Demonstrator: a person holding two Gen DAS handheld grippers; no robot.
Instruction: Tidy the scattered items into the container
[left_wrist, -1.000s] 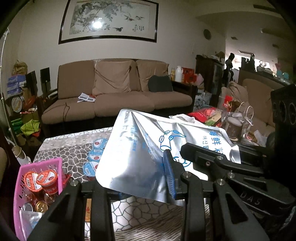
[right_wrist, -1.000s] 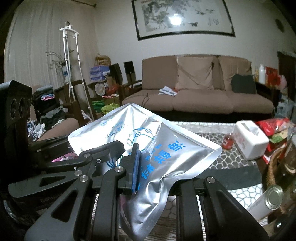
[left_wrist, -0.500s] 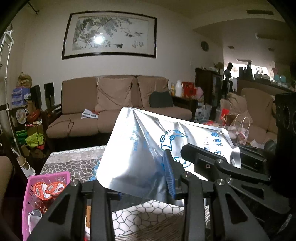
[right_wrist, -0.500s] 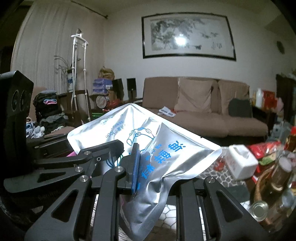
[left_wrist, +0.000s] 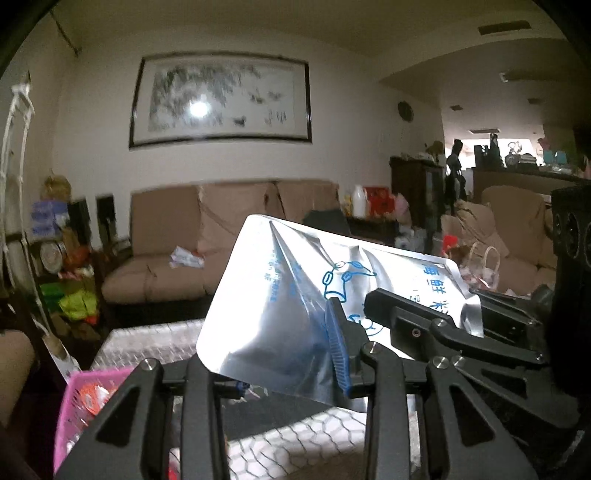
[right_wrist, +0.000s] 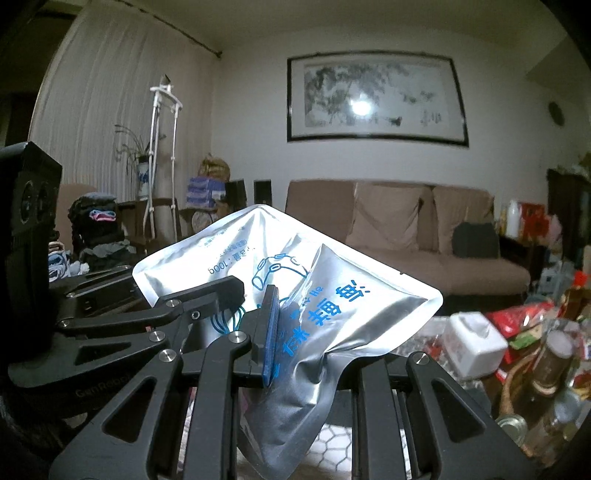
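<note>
Pinching a crinkled silver foil pouch with blue print (left_wrist: 280, 306) from both sides, the left gripper (left_wrist: 288, 369) and right gripper (right_wrist: 314, 354) clamp it in the air above the pink plastic basket (left_wrist: 70, 398) on the honeycomb-patterned table (left_wrist: 295, 439).

silver pouch (left_wrist: 273, 317) blue print, pink basket (left_wrist: 74, 406), honeycomb-patterned table (left_wrist: 295, 443)

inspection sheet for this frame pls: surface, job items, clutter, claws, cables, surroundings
Surface: patterned table, partly hidden.
Job's things: silver pouch held above the table; pink basket at lower left, already holding items.
Clutter: white box, red packets, bottles.
Claws: left claw and right claw both clamp the pouch.
Cables: nothing seen.
Surroundings: brown sofa, framed painting, curtain.
</note>
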